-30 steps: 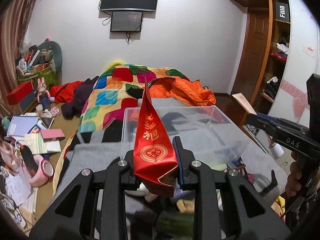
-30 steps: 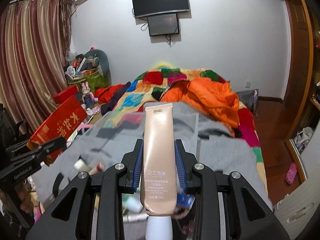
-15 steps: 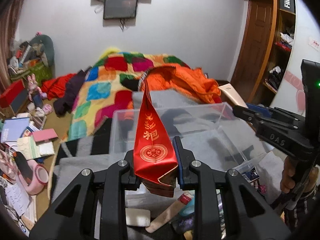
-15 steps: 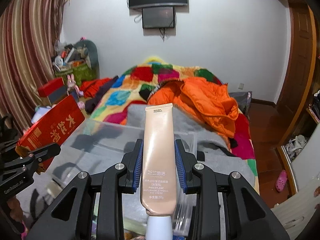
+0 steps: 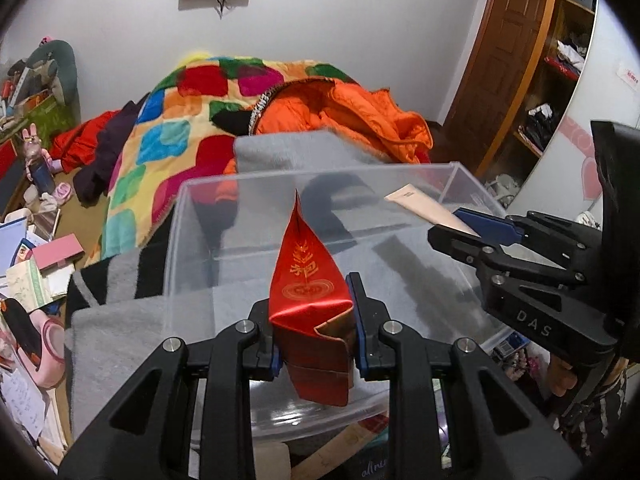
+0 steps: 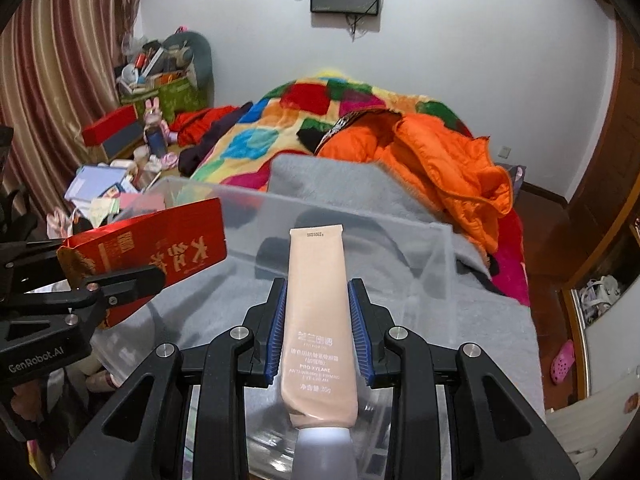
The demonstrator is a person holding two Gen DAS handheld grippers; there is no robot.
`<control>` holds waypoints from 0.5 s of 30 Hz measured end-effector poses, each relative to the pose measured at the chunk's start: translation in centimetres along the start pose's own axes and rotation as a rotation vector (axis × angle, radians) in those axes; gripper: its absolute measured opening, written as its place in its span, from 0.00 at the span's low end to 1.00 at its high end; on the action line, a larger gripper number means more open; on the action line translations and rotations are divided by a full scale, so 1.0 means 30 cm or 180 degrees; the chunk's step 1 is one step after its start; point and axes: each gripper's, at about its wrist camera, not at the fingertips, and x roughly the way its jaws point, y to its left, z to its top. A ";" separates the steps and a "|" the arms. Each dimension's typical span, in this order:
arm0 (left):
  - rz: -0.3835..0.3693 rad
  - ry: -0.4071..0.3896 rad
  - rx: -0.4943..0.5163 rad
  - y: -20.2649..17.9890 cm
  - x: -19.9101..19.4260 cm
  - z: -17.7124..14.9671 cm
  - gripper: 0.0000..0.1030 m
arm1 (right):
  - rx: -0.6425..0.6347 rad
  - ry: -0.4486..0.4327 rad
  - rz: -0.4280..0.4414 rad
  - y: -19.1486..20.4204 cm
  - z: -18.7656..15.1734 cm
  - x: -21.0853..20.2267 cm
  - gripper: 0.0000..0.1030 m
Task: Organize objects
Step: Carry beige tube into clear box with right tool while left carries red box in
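Note:
My left gripper (image 5: 314, 322) is shut on a red packet with gold print (image 5: 306, 280), held over the near edge of a clear plastic bin (image 5: 256, 184). In the right wrist view the same packet (image 6: 160, 248) juts out from the left gripper (image 6: 100, 284) at the left. My right gripper (image 6: 318, 328) is shut on a beige cream tube (image 6: 318, 320) with a grey cap, above the bin (image 6: 440, 272). From the left wrist view the tube's end (image 5: 424, 206) pokes out of the right gripper (image 5: 472, 230) over the bin's right side. The bin looks empty.
The bin rests on a grey blanket (image 5: 120, 328) on a bed with a patchwork quilt (image 5: 168, 128) and an orange jacket (image 5: 360, 116). Small items lie under the bin's near rim. Boxes and papers (image 5: 32, 264) clutter the left; a wardrobe (image 5: 560, 80) stands right.
Both grippers have moved forward and down toward the bin, still holding their objects. The bin now fills the middle of both views, and each gripper shows closer in the other's view.

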 end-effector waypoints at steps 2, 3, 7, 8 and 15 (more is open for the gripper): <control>0.0004 0.0038 0.0030 -0.006 0.011 -0.007 0.26 | 0.0000 0.0066 0.0033 0.004 -0.005 0.014 0.26; 0.0025 0.0052 0.0048 -0.010 0.015 -0.011 0.26 | -0.0001 0.0092 0.0030 0.006 -0.006 0.023 0.26; 0.0001 0.0092 0.0042 -0.015 0.016 -0.017 0.26 | -0.0018 0.0167 0.0023 0.016 -0.012 0.041 0.26; 0.0006 0.0089 0.0043 -0.016 0.013 -0.018 0.26 | -0.0022 0.0176 0.0027 0.018 -0.014 0.041 0.26; 0.0033 -0.0005 0.0059 -0.026 -0.040 -0.024 0.38 | 0.0057 0.0183 0.0099 0.005 -0.023 0.002 0.30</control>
